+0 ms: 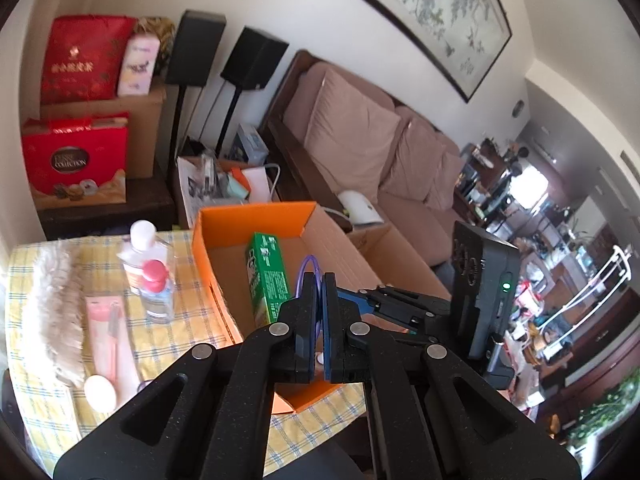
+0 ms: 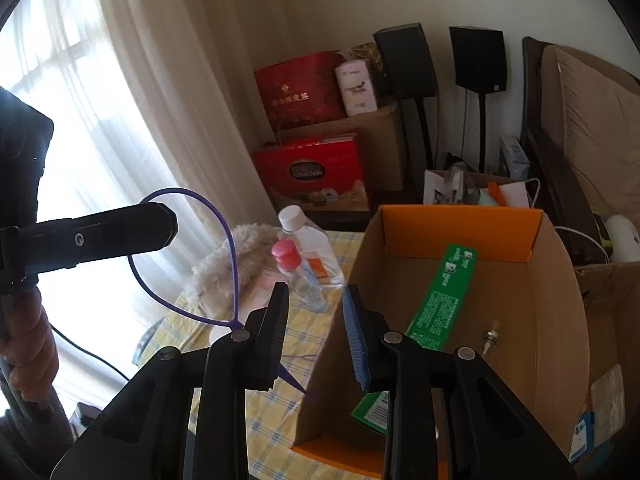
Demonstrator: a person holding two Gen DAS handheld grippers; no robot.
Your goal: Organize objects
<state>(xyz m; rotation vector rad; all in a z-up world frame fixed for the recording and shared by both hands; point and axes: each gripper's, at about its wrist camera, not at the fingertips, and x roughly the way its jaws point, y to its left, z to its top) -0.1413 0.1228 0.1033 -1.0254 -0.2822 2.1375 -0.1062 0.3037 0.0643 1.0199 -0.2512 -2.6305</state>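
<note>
A purple loop of thin plastic cord hangs pinched in the left gripper, its fingers pressed together on the strand above the open cardboard box — a hold that looks chosen to keep the floppy thing from slipping on its way to the box. From the right wrist camera the loop balloons out to either side of the left gripper's black fingers, its tail trailing down toward the yellow checked tablecloth. The right gripper hovers at the box's near wall, fingers parted with nothing between them, apparently free for the next pickup. Inside the box a green carton lies flat along the floor and a small metal part rests beside it, seemingly sorted. Not yet in the box, on the cloth just beside it: a clear bottle with a white cap, a smaller bottle with a pink cap, a pink flat packet, a white egg-shaped object and a fluffy cream duster — grouped near the box, within easy reach of either hand.
</note>
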